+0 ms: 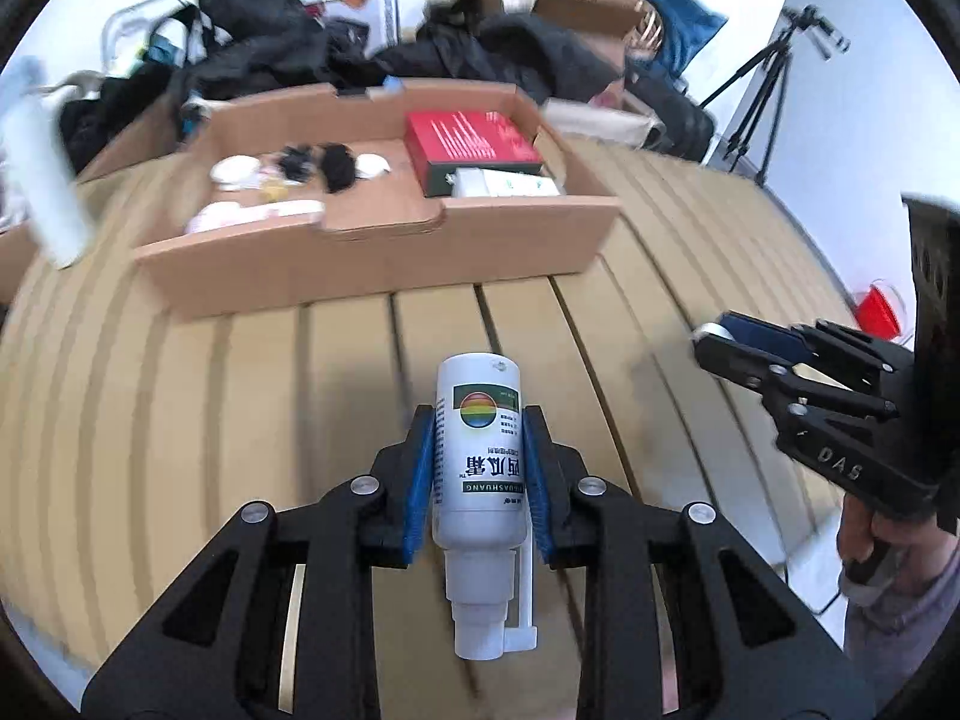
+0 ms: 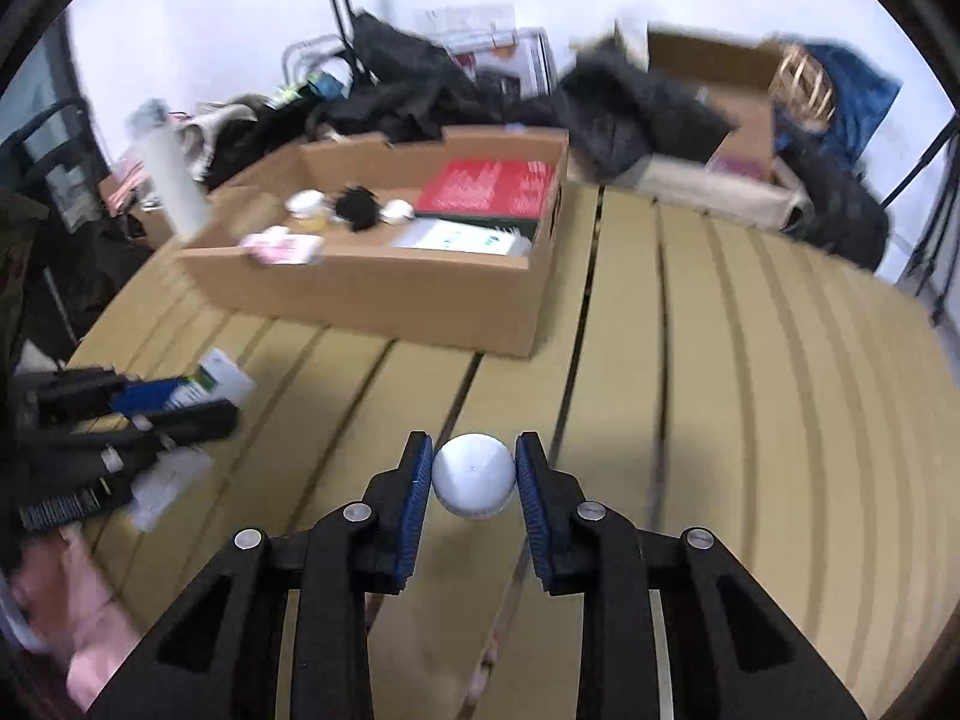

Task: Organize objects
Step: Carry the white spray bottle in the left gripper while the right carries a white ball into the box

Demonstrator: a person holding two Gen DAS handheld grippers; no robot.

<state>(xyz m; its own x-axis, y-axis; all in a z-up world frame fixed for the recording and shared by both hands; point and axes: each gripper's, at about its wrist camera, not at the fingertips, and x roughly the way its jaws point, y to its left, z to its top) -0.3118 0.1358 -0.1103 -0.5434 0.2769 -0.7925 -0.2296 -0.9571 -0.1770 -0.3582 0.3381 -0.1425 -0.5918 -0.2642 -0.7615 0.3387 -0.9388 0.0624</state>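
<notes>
My left gripper (image 1: 478,420) is shut on a white spray bottle (image 1: 477,462) with a rainbow label, its nozzle end toward the camera, held over the slatted table (image 1: 210,420). My right gripper (image 2: 474,450) is shut on a small white round jar (image 2: 474,475); its blue pads (image 2: 417,480) press both sides. In the left wrist view the right gripper (image 1: 714,341) shows at the right edge. The right wrist view catches the left gripper (image 2: 180,405) at the left with the bottle (image 2: 222,378). Beyond both stands an open cardboard box (image 1: 372,267) (image 2: 372,300).
The box holds a red carton (image 1: 468,135), a white carton (image 1: 504,183), black hair ties (image 1: 336,165), white lids and a pink packet (image 2: 282,249). A white cylinder (image 1: 45,180) stands left of the box. Dark clothes (image 1: 480,54) pile behind, and a tripod (image 1: 762,90) stands far right.
</notes>
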